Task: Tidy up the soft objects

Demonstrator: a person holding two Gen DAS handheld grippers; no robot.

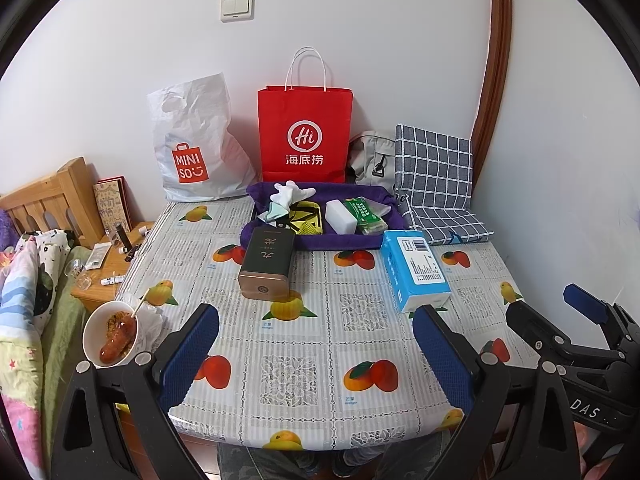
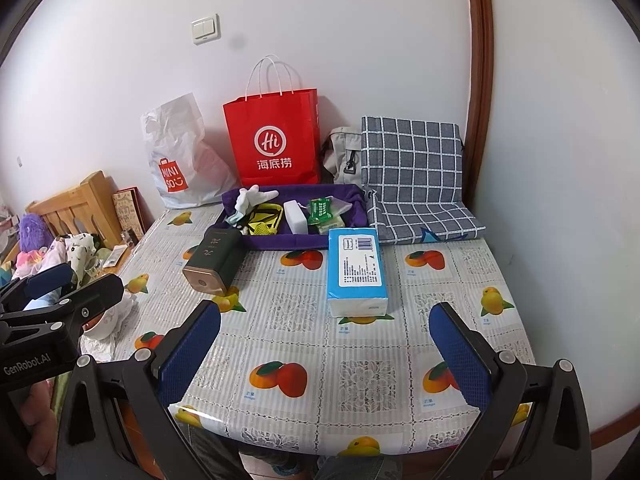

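Observation:
A blue tissue pack (image 1: 414,268) (image 2: 357,270) lies on the fruit-print table (image 1: 300,360) (image 2: 320,360) in front of a purple fabric tray (image 1: 272,240) (image 2: 288,242). The tray holds a white glove (image 1: 290,194) (image 2: 252,196), a white sponge block (image 1: 341,216) (image 2: 295,216), a green packet (image 1: 365,216) (image 2: 322,210) and a yellow-black item (image 1: 305,220) (image 2: 264,218). A dark tin box (image 1: 267,266) (image 2: 214,266) lies left of the tissues. My left gripper (image 1: 316,344) and right gripper (image 2: 326,340) are open and empty over the table's near edge.
A red paper bag (image 1: 305,136) (image 2: 276,140), a white Miniso bag (image 1: 196,148) (image 2: 180,156), a grey bag (image 1: 372,156) and a checked cushion (image 1: 436,184) (image 2: 416,176) line the back wall. A bowl with a sausage (image 1: 112,334) sits at the table's left edge beside a bed.

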